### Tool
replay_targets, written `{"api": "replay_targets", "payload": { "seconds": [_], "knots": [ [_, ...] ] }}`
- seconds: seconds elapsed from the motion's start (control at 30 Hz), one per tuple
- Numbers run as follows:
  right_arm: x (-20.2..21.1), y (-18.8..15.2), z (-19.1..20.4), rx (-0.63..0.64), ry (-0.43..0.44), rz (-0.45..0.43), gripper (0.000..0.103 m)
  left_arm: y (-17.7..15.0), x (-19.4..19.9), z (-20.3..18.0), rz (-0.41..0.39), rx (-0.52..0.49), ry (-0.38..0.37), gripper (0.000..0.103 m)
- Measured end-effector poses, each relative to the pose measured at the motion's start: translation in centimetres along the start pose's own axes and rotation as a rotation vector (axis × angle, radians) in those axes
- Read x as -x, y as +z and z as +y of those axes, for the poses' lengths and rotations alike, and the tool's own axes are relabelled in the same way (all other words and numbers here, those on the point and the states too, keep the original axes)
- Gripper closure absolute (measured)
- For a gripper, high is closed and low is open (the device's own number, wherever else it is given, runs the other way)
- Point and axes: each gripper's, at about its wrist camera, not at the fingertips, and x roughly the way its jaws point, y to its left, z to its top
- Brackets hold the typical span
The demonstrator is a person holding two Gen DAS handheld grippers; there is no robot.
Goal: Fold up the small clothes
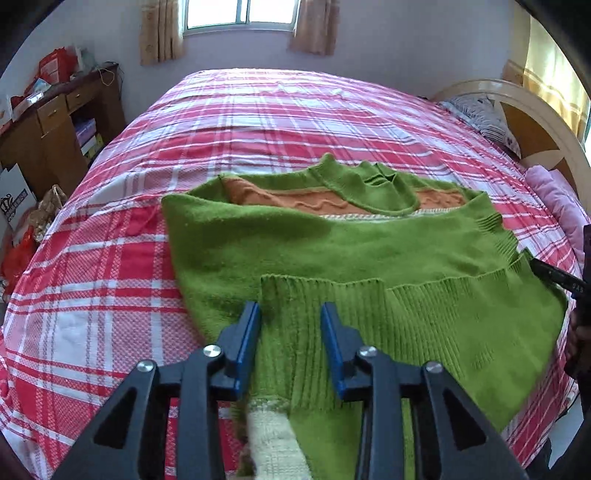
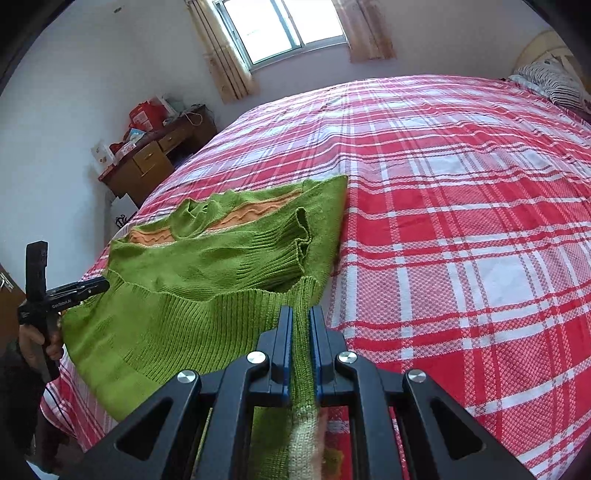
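Bed (image 1: 280,122) with red/white plaid bedspread fills both views; curved wooden headboard (image 1: 532,122) far right, striped pillow (image 1: 480,114) against it, pink folded fabric (image 1: 554,199) just beside the pillow on the near side.

Wooden desk (image 1: 55,125) far left by the wall, red boxes and clutter on top. Window (image 1: 240,13) with beige curtains on the far wall.

Green knit sweater (image 1: 332,243) lies on the near half of the bed, partly folded: orange patterned band and neckline (image 1: 380,181) toward the far side, ribbed hem toward the near side. Ribbed cuff of a sleeve is laid over the body near centre. In the right wrist view the sweater (image 2: 184,295) sits left of frame, its far-right corner lifted off the bedspread, ribbed cuff opening (image 2: 301,236) on top.

Left gripper (image 1: 291,312): jaws moderately wide, straddling the ribbed sleeve section; blue pads not pressing the knit. Cream-coloured knit patch shows below between the fingers. In the right wrist view it appears at far left (image 2: 98,285), tip at the sweater's left edge.

Right gripper (image 2: 301,314): jaws narrow, pinching a vertical strip of green ribbed knit at the sweater's near-right edge. Its tip shows in the left wrist view at far right (image 1: 532,263), touching the sweater's right edge.
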Motion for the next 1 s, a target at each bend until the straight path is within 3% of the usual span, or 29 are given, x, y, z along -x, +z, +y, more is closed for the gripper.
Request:
{"api": "replay_targets", "payload": {
  "seconds": [0.43,0.77,1.0],
  "knots": [
    [-0.9,0.3,0.0,-0.024,-0.018,0.02,0.094,0.5,-1.1,-0.8,0.034,0.006,0.087,0.073],
    [-1.0,0.2,0.0,-0.028,-0.026,0.021,0.094,1.0,-1.4,-2.1,0.072,-0.004,0.151,0.092],
    [-0.7,0.0,0.0,-0.025,-0.024,0.008,0.094,0.9,-0.7,-3.8,0.073,-0.041,0.242,0.094]
  ]
}}
